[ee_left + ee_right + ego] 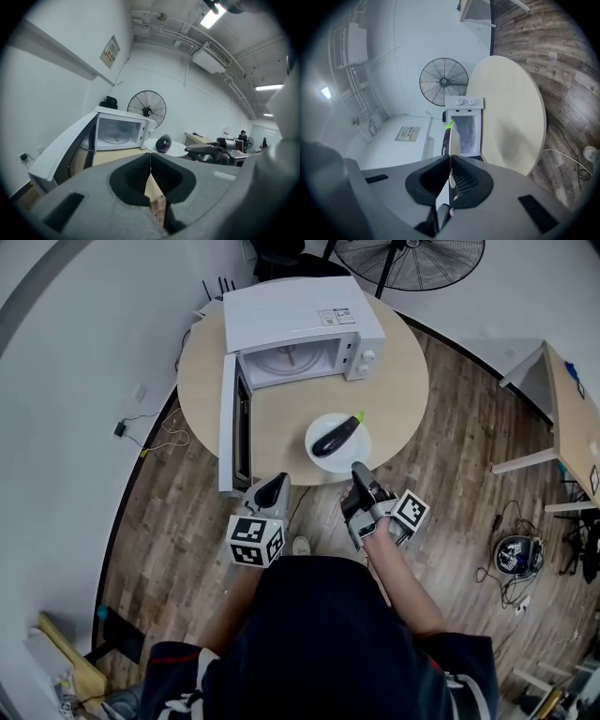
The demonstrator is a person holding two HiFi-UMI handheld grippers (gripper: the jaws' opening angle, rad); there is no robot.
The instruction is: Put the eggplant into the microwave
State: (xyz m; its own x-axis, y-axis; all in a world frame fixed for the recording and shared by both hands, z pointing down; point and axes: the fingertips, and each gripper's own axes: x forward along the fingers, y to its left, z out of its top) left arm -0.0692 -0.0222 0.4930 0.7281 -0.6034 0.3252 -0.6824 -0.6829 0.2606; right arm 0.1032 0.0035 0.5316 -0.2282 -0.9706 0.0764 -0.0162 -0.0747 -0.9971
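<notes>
Pinching plate [353, 455] rim, right gripper [359, 472] rolled sideways; left gripper [275, 486] closed

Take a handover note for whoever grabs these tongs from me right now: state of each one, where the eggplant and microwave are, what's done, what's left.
Left tongs: shut, empty, held off the table's near edge, by the open door.
Right tongs: shut on the near rim of the white plate.
Eggplant: lying on that plate, in front of the microwave.
Done: door open, plate gripped.
Left: get the eggplant into the cavity, probably plate and all.
</notes>
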